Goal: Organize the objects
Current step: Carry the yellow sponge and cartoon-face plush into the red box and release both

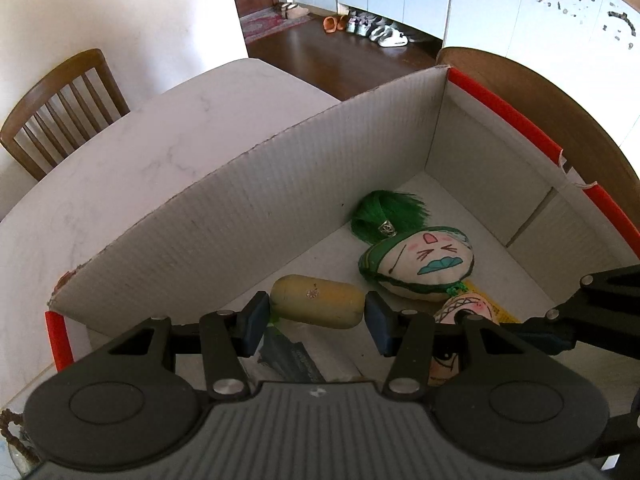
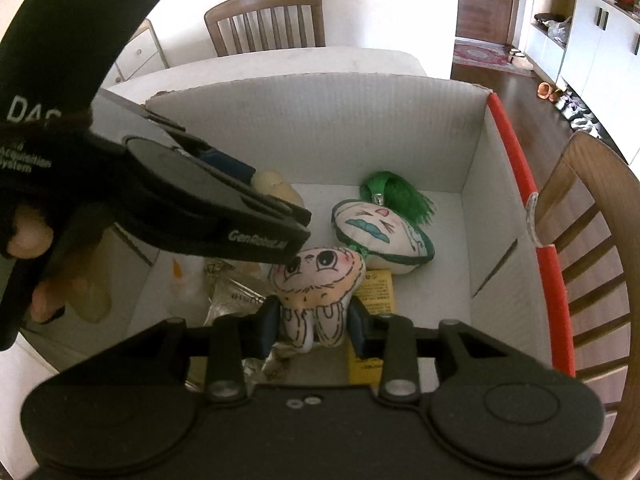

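Two claws: both lowered into one white cardboard box with red-taped edges, standing on the pale table.
Left claw: partly closed, its blue pads set against the two ends of a yellowish oblong capsule-shaped object; judged a grip, held low over the box floor.
Right claw: narrow, pads pressed on either side of the lower part of a drawn-face plush doll that stands on the box floor; judged held.
Already in box: a green-edged face pillow with a green tassel at its top, lying near the far wall; a yellow printed card under and beside the doll; crinkled clear packets and a pale bottle-like item at the left, too blurred to name.
Table outside box: bare in the parts visible; a string of brown beads shows at the lower left edge of the left wrist view, and whether it lies on the table cannot be told.
Progress (judgement): late stage; most objects sit inside the box, and the two held ones are at the box floor.
Left to do (judgement): open both claws, lift out clear of the walls, then check the beads.
Risk: the claws work close together, so contact between them is possible.
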Demonstrator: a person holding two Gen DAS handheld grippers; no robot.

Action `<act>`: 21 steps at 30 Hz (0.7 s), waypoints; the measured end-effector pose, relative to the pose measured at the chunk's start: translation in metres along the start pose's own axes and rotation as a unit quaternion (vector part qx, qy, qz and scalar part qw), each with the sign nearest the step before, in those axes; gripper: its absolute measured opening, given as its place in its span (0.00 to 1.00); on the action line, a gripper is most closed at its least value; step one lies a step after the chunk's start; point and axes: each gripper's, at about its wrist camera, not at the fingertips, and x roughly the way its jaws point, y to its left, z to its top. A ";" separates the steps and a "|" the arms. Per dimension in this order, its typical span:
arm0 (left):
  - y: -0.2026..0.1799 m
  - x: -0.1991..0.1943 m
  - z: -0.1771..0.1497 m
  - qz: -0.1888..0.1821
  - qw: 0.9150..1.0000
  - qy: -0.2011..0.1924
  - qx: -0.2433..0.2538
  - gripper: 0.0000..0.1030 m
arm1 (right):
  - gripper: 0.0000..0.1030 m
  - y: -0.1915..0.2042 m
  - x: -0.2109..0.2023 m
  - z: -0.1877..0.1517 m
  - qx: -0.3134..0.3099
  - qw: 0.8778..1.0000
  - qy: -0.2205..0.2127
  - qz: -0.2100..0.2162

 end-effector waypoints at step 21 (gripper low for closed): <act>0.001 -0.071 -0.024 -0.007 0.996 -0.082 -0.038 0.56 | 0.49 -0.002 -0.054 -0.008 0.015 0.998 -0.055 0.011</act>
